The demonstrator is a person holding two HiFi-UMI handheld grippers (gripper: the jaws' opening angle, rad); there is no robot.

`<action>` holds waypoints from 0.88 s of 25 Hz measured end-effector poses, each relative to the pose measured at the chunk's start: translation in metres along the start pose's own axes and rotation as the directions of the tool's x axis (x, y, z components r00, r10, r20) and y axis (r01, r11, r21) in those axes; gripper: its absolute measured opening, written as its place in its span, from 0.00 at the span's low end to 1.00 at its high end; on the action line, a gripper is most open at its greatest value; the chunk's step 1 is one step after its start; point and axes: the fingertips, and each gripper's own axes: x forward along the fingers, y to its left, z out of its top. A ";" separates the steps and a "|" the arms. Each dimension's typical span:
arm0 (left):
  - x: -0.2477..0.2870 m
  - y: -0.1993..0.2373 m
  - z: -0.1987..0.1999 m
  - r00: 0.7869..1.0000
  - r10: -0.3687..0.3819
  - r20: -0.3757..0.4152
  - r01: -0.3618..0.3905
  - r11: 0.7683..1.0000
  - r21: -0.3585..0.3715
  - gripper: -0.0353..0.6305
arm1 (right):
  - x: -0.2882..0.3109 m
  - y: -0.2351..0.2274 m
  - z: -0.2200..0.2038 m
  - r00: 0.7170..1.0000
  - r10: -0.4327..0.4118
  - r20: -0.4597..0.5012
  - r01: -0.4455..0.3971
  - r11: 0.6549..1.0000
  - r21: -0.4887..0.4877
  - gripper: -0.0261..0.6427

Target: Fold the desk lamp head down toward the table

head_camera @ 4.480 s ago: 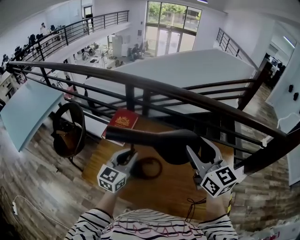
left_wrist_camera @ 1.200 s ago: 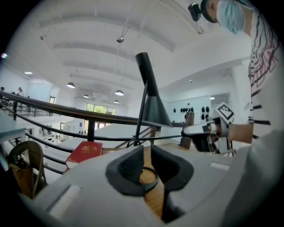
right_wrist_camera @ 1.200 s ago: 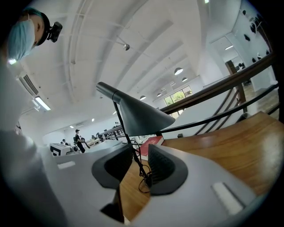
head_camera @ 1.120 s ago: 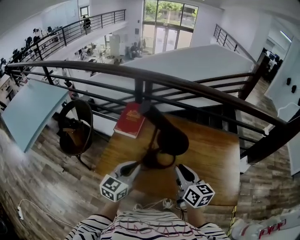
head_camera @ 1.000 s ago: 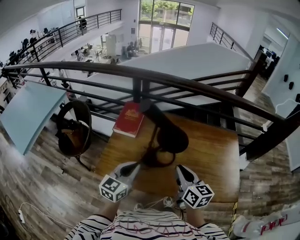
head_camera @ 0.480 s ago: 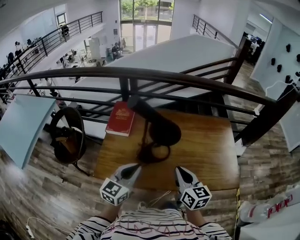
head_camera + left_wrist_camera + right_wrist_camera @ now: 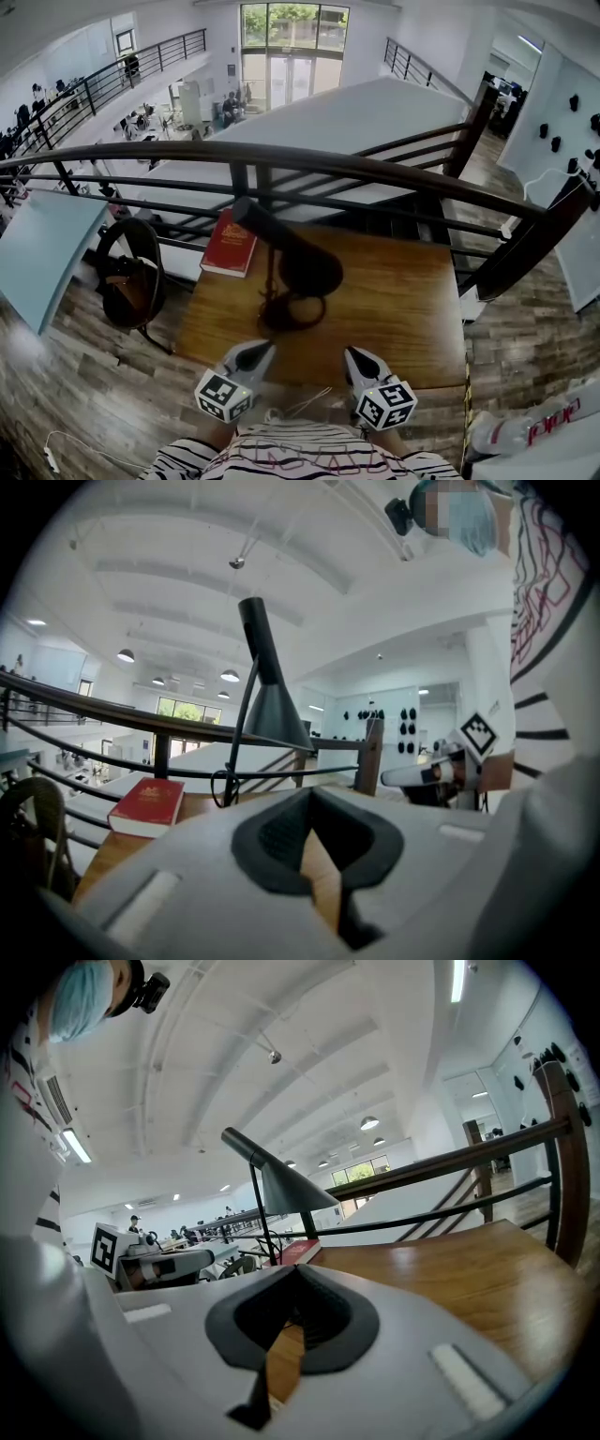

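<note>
The lamp (image 7: 298,265) head looks folded down already. Short of it hang the left gripper (image 7: 255,353) and right gripper (image 7: 357,360), fingers pressed together, empty; only backing away seems left.

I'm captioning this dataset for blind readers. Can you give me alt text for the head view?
A black desk lamp stands on a wooden table, its cone head angled downward. The left gripper and right gripper are shut and empty at the table's near edge; a red book lies at the far left corner by a railing.
</note>
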 end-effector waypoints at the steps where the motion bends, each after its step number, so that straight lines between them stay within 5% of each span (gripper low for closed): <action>1: 0.001 -0.003 0.000 1.000 0.006 0.002 -0.006 1.000 0.000 0.06 | -0.002 -0.001 -0.001 1.000 0.006 -0.005 -0.006 1.000 -0.004 0.04; 22: -0.006 -0.037 -0.001 0.994 0.104 0.015 -0.105 0.994 0.029 0.06 | -0.026 -0.010 -0.003 0.996 0.081 -0.035 -0.083 0.995 -0.061 0.04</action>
